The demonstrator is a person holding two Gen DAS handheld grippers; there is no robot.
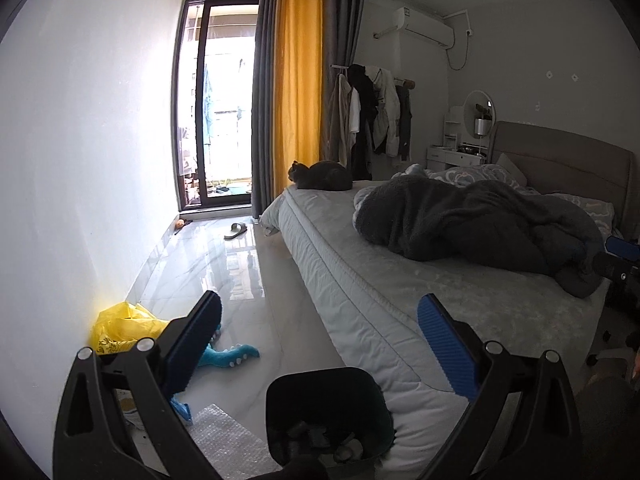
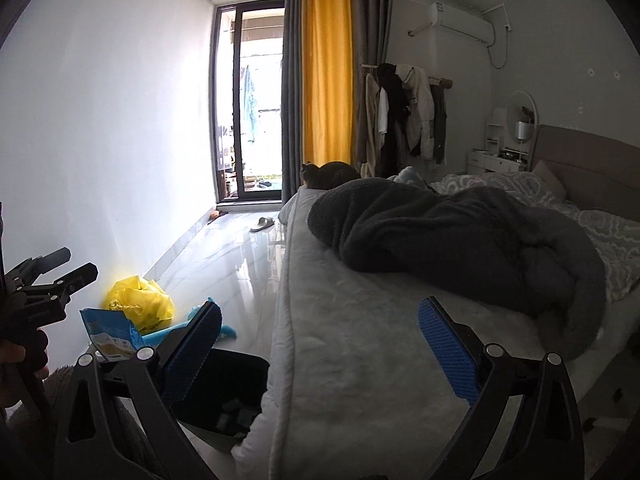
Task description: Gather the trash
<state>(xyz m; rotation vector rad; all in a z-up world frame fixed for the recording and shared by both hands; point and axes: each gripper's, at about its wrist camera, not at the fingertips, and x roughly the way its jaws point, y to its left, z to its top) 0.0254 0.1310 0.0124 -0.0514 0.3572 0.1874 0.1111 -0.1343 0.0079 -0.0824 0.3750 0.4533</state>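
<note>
Trash bin [image 1: 332, 416] stands upright, mouth up, beside the bed [image 1: 360, 280].

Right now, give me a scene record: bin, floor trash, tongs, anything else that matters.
bin: black bin on floor against the bed, some items inside
floor trash: yellow plastic bag by wall; bubble wrap beside bin; blue packet near bag
other floor: blue plush toy, slipper
left tongs: open, empty
right tongs: open, empty
caution: cat on bed corner

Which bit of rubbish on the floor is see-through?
The bubble wrap beside the black bin; the yellow bag and blue packet are opaque.
</note>
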